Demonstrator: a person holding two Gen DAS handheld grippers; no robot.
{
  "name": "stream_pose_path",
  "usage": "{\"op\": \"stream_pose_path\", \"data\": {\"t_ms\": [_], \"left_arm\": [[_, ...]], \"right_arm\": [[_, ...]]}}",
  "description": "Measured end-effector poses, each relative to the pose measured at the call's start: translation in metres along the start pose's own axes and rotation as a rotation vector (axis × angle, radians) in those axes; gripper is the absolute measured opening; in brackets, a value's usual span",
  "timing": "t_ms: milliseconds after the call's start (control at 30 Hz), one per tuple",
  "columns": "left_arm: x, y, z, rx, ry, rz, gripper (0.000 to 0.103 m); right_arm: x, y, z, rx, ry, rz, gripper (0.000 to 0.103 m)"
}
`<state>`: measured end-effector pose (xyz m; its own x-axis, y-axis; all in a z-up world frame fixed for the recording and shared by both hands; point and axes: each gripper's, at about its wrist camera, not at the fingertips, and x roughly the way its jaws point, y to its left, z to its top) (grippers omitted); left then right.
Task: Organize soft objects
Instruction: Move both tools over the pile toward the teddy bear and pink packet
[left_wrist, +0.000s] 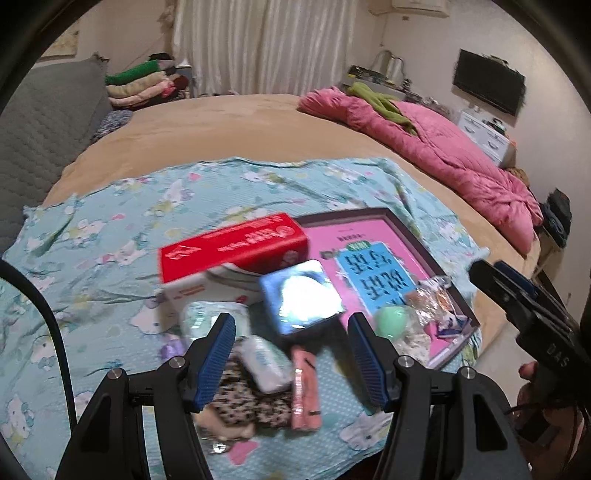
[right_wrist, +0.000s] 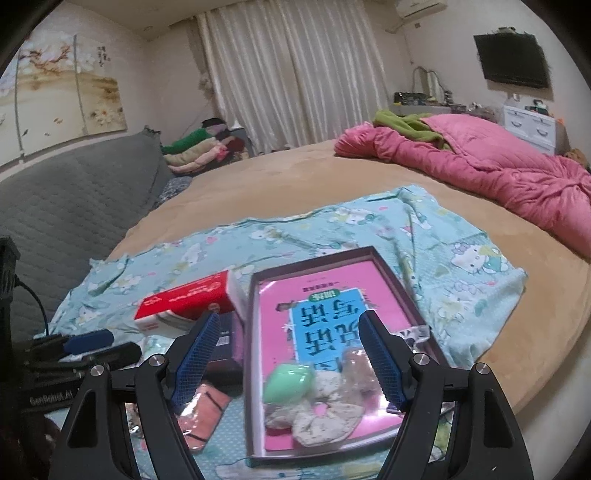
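Both the left gripper (left_wrist: 291, 343) and right gripper (right_wrist: 290, 349) hung apart and empty over blurred clutter, with bare bed (left_wrist: 229, 122) filling the upper frame.

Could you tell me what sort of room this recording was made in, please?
Most likely a bedroom in a home: a large round bed with a crumpled pink quilt, long white curtains, and a wall-mounted television.

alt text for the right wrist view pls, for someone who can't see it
The open, empty right hand-held gripper hovers over a shallow tray on a bed, holding a pink book, a green egg-shaped object and a floral scrunchie. A red box lies left of the tray on a cartoon-cat sheet.
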<state>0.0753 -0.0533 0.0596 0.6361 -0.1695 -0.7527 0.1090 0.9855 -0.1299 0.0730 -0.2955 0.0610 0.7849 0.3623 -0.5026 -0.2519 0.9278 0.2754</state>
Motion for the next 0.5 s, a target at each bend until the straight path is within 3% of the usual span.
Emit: {"op": "stream_pose_path", "data": {"t_ms": [500], "left_arm": [[-0.03, 0.081, 0.0, -0.135, -0.034, 0.104, 0.063]], "right_arm": [[-0.003, 0.039, -0.001, -0.069, 0.018, 0.066, 0.079]]}}
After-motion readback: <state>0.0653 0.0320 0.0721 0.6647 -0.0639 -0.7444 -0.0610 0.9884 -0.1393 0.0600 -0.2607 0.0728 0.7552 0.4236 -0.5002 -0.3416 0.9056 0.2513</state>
